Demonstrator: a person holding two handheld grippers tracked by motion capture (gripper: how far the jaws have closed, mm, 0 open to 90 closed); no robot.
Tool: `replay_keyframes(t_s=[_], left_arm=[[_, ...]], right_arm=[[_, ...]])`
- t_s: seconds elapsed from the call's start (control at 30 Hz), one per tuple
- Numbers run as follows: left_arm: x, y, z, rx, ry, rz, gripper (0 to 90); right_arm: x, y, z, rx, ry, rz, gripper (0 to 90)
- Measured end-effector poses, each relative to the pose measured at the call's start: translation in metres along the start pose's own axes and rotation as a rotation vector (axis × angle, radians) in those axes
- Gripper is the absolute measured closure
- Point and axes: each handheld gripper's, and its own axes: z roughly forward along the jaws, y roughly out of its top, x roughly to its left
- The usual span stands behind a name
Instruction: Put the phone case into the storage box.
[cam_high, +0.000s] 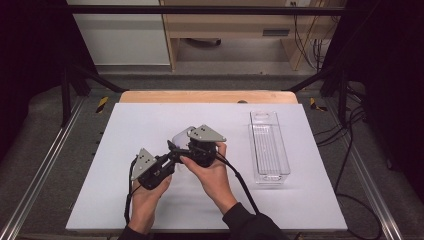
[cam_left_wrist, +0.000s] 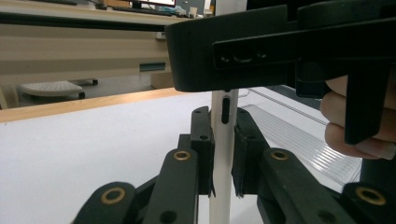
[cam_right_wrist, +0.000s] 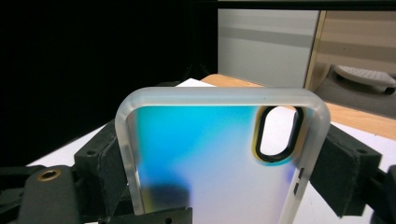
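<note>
The translucent frosted phone case (cam_right_wrist: 210, 158), rounded at its corners, with a blue-green sheen and a black-ringed oval camera cutout, stands between the black pads of the right claw (cam_right_wrist: 219, 163), which press on its two long edges. Seen edge-on in the left gripper view, the case (cam_left_wrist: 223, 140) is a thin white strip with a small dark side slot, and the left claw (cam_left_wrist: 223, 154) is clamped flat on its two faces. Both claws meet above the middle of the matte white surface (cam_high: 150, 120). A clear, ribbed, oblong plastic tray (cam_high: 269, 147) lies well apart, to the right. No writing can be read.
</note>
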Motion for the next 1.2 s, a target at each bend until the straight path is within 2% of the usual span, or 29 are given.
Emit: replay_keyframes(t_s=[0.1, 0.27, 0.33, 0.37, 0.4, 0.47, 0.6, 0.9, 1.03, 1.2], left_arm=[[0.000, -0.001, 0.002, 0.016, 0.013, 0.004, 68.8], [-0.002, -0.002, 0.003, 0.021, 0.016, 0.010, 49.8], [-0.003, -0.003, 0.002, 0.026, 0.021, 0.021, 42.6], [-0.003, -0.004, 0.002, 0.028, 0.023, 0.022, 42.6], [-0.003, -0.005, 0.001, 0.035, 0.033, 0.032, 36.5], [-0.001, -0.006, -0.002, 0.033, 0.043, 0.037, 30.3], [0.003, -0.006, -0.012, 0.027, 0.071, 0.053, 24.5], [0.025, -0.011, -0.038, -0.002, 0.141, 0.030, 12.9], [0.032, -0.017, -0.049, 0.011, 0.167, 0.053, 9.8], [0.036, -0.023, -0.059, 0.024, 0.179, 0.039, 7.5]], right_arm=[[-0.004, 0.003, -0.002, -0.003, -0.010, 0.013, 17.5], [-0.012, 0.007, -0.006, 0.000, -0.033, 0.005, 17.5], [-0.017, 0.010, -0.008, -0.002, -0.050, 0.002, 17.5], [-0.019, 0.011, -0.009, -0.002, -0.055, -0.001, 17.4], [-0.025, 0.013, -0.012, -0.003, -0.065, 0.004, 17.5], [-0.031, 0.015, -0.015, -0.001, -0.076, 0.005, 17.5], [-0.042, 0.018, -0.020, 0.000, -0.095, 0.018, 17.5], [-0.069, 0.032, -0.033, -0.011, -0.132, 0.035, 17.5], [-0.082, 0.039, -0.042, -0.012, -0.154, 0.035, 17.5], [-0.096, 0.044, -0.050, -0.008, -0.174, 0.048, 17.6]])
